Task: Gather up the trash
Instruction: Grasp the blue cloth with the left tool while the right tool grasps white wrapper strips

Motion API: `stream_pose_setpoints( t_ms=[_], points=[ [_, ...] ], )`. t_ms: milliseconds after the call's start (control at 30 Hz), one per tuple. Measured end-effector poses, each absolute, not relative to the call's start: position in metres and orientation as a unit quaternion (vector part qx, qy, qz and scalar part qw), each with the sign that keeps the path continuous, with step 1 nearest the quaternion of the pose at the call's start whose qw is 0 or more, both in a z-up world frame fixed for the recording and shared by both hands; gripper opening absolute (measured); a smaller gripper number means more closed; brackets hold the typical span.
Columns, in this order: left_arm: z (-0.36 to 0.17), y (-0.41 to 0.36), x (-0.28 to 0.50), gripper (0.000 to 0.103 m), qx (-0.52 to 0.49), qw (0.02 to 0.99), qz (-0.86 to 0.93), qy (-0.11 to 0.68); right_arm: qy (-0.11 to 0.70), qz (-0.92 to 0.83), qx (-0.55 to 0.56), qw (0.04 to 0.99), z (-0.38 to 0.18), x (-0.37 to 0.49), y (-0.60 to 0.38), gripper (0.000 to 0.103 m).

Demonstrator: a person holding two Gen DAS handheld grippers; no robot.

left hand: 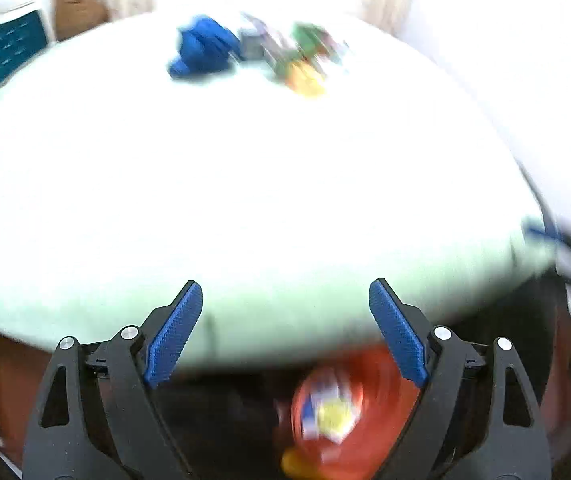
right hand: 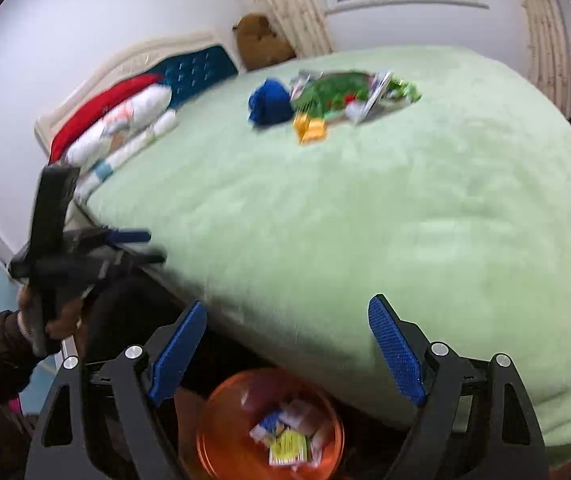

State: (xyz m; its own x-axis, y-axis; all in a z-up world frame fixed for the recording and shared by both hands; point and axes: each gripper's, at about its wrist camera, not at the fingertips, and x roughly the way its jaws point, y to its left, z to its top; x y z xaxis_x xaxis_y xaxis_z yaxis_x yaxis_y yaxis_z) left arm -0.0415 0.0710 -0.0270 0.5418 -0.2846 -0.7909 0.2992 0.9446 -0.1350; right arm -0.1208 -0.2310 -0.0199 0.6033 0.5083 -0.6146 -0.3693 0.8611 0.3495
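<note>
Your left wrist camera looks down past the bed's near edge, across the washed-out cover to a blurred pile of wrappers at the far side. Your right wrist camera faces the same way from slightly further right, perhaps higher. Both views share the bed, the pile and the orange bin below.

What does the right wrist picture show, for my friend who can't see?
The open, empty right gripper hangs over an orange bin of wrappers beside a green bed. More wrappers and a blue cloth lie far across it.
</note>
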Motion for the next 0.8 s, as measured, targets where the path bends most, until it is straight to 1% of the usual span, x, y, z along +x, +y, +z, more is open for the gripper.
stream_pose_setpoints(
  t_ms=[67, 133, 200, 400, 600, 733, 767, 800],
  points=[
    [-0.018, 0.077, -0.006, 0.085, -0.009, 0.891, -0.144, 0.431, 0.365, 0.241, 0.104, 0.893, -0.012, -0.116, -0.235, 0.084],
    [-0.007, 0.083, 0.037, 0.089, -0.023, 0.899, -0.131, 0.417, 0.363, 0.24, 0.115, 0.893, -0.008, -0.114, -0.239, 0.084],
    [0.002, 0.082, 0.083, 0.089, -0.028, 0.905, -0.117, 0.409, 0.362, 0.235, 0.116, 0.895, -0.012, -0.111, -0.24, 0.085],
    [-0.009, 0.069, 0.178, 0.089, -0.035, 0.906, -0.092, 0.412, 0.362, 0.211, 0.107, 0.902, -0.015, -0.107, -0.252, 0.085],
    [-0.022, 0.052, 0.239, 0.089, 0.027, 0.91, -0.055, 0.411, 0.369, 0.195, 0.121, 0.9, -0.016, -0.095, -0.267, 0.086],
    [-0.025, 0.062, 0.255, 0.089, 0.004, 0.915, -0.06, 0.398, 0.373, 0.195, 0.118, 0.899, -0.014, -0.086, -0.266, 0.086],
    [-0.024, 0.066, 0.258, 0.087, 0.004, 0.921, -0.05, 0.386, 0.373, 0.196, 0.117, 0.899, -0.014, -0.085, -0.265, 0.086],
    [-0.023, 0.068, 0.263, 0.076, 0.009, 0.923, -0.045, 0.381, 0.374, 0.198, 0.115, 0.899, -0.013, -0.082, -0.264, 0.086]
  ],
)
